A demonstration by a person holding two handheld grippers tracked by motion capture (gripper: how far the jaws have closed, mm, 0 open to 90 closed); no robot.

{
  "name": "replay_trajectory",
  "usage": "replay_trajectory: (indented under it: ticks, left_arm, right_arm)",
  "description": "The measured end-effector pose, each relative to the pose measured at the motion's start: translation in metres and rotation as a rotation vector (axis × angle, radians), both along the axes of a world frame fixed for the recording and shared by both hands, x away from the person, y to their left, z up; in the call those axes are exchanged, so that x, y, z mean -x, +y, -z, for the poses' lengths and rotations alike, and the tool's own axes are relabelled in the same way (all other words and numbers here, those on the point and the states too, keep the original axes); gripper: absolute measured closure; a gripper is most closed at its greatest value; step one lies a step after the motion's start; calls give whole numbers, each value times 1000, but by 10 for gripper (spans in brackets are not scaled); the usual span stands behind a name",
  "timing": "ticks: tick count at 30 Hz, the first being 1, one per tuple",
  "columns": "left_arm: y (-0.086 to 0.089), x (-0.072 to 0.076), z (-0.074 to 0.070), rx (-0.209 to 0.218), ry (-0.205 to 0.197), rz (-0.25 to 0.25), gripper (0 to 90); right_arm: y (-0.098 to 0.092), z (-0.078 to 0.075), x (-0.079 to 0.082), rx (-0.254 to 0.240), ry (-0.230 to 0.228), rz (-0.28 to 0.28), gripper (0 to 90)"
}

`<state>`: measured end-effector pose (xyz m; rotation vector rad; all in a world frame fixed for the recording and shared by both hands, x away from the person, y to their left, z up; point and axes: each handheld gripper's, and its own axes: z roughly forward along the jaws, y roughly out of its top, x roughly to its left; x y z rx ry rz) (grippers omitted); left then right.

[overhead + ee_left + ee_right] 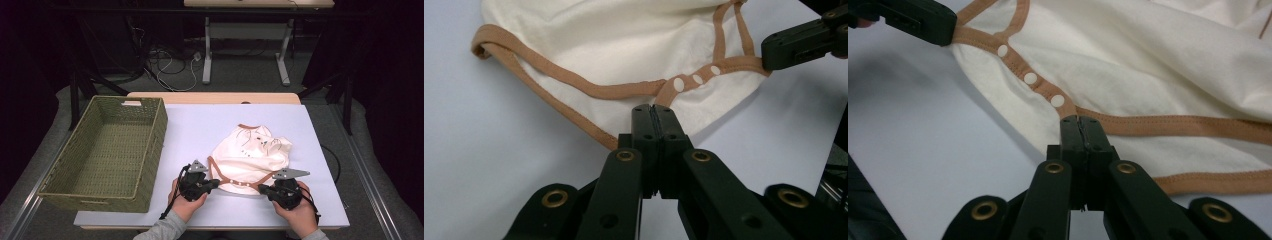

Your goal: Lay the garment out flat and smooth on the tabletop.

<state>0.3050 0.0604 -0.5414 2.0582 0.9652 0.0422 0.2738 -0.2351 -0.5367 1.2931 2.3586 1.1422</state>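
With each hand-held gripper clamped on the bodysuit's (250,157) brown hem, left hand-held gripper (655,114) and right hand-held gripper (1079,123) flank its snaps (1030,78), probably to lift it off the desk (190,130) toward the basket (150,145) left of them.

Both forearms, in grey sleeves, enter from the bottom edge of the high view. Left hand (186,199) wraps the black two-jaw left gripper (216,183), angled inward toward the right. Right hand (299,210) wraps the black two-jaw right gripper (262,189), angled inward toward the left. Jaws of both pressed fully together, pinching cloth trim; tips near each other, apart.
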Motion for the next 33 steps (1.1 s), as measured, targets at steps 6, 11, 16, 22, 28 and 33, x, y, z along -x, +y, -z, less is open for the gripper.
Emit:
replay_trajectory:
  ticks: [6, 11, 16, 22, 28, 33]
  left_arm:
    - [12, 6, -3, 4, 0, -13, 900]
    - [19, 15, -8, 14, -4, -15, 900]
    - [26, 24, -9, 22, -2, -21, 900]
    - [28, 38, -12, 31, -6, -9, 900]
    - [27, 50, -13, 48, -1, -1, 900]
    - [24, 58, -12, 54, 8, 16, 900]
  right_arm:
    - [9, -2, 5, 3, -14, -36, 900]
    - [14, -5, 10, 9, -22, -62, 900]
    - [17, -8, 18, 20, -27, -79, 900]
    - [17, -10, 25, 32, -32, -86, 900]
    - [14, -12, 38, 33, -31, -88, 900]
    - [7, -15, 49, 24, -32, -88, 900]
